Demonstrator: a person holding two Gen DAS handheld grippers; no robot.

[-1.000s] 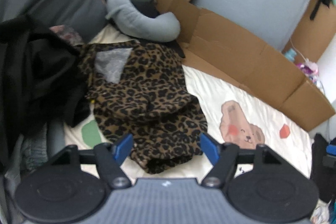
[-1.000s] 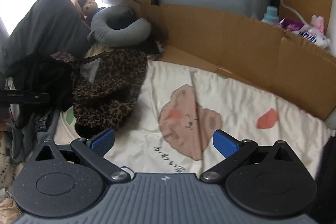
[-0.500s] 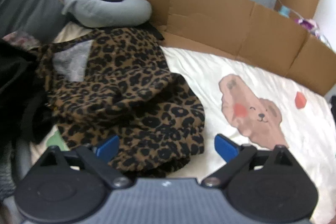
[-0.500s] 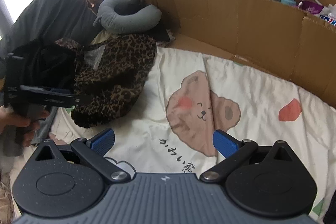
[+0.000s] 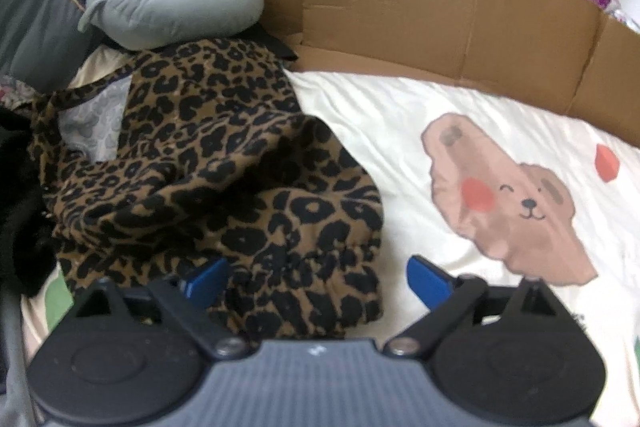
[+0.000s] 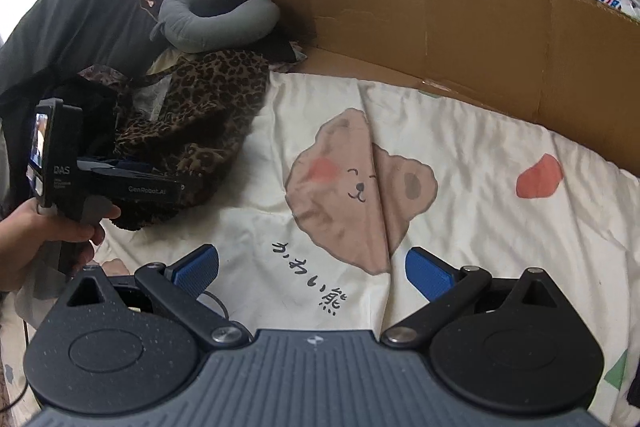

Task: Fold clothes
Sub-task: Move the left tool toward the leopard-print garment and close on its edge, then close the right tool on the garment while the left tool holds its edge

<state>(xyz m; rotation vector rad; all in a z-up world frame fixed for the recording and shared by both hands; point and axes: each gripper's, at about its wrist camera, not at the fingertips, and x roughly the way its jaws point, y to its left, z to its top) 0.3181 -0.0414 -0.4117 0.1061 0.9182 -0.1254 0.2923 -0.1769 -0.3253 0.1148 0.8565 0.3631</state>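
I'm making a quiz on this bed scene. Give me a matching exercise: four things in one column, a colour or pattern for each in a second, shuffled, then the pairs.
Things:
1. garment
2. neck pillow
3. sheet
4. finger pads

Colours:
A. grey
B. blue
C. leopard print
D. cream with a bear drawing

Pairs: 1-C, 2-A, 3-D, 4-B

Each wrist camera looks steeply down past its own claw; both share the bear-print sheet (image 5: 460, 131) and the leopard garment (image 5: 224, 163) ahead.
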